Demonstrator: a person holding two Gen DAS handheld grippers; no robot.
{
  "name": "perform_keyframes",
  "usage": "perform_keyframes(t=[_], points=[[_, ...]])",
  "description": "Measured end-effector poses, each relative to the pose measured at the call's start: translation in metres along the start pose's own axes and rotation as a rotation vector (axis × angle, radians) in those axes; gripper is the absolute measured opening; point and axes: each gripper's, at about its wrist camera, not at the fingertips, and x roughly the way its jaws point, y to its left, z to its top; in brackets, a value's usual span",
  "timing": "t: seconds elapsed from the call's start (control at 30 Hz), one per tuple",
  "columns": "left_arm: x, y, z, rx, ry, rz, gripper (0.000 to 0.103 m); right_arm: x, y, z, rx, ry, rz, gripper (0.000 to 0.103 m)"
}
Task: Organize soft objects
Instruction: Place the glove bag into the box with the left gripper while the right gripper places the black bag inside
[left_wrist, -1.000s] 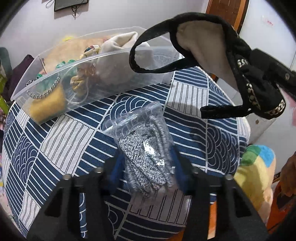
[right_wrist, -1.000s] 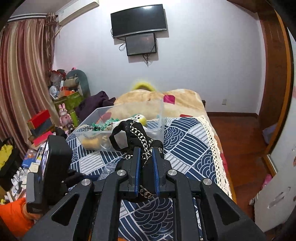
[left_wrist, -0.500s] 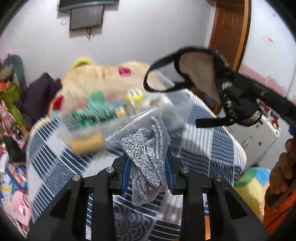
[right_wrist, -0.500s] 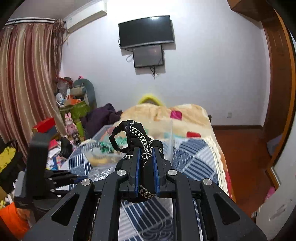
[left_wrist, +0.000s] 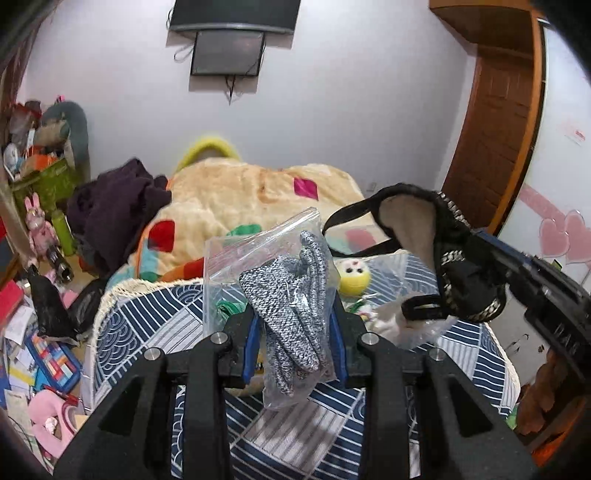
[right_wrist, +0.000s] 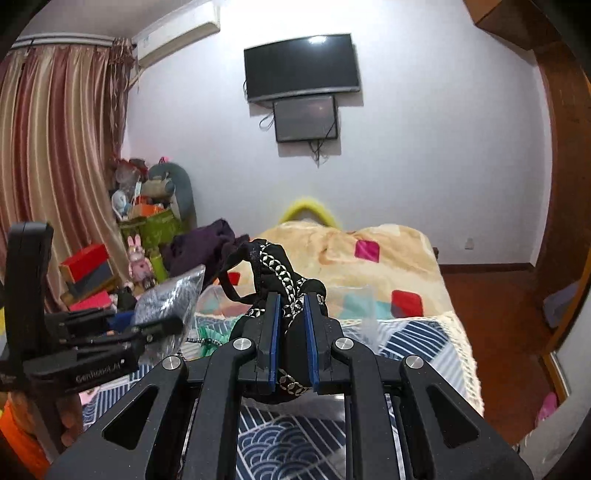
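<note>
Pinching a clear zip bag (left_wrist: 264, 254) of grey knit gloves (left_wrist: 291, 314) between my left gripper (left_wrist: 295, 343) jaws, raised above the blue patterned bedcover (left_wrist: 147, 332); my right gripper (right_wrist: 291, 332) is clamped on a black chain-trimmed garment (right_wrist: 275, 266), held beside it over the bed, beige blanket (left_wrist: 240, 195) beyond

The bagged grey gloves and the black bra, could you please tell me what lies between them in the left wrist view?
In the left wrist view, a yellow plush toy shows in the gap between the bagged grey gloves and the black bra, lying lower down, on the bed.
</note>
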Motion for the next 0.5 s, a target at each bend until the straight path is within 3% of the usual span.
perform_keyframes(t=[0.3,0.5], points=[[0.057,0.006,-0.012,0.001,0.112,0.000,0.032,0.056,0.012,-0.024,-0.070,0.164,-0.031,0.012],[0.069,0.009,-0.015,-0.001,0.174,-0.008,0.037,0.056,0.008,-0.026,-0.075,0.191,-0.025,0.016]])
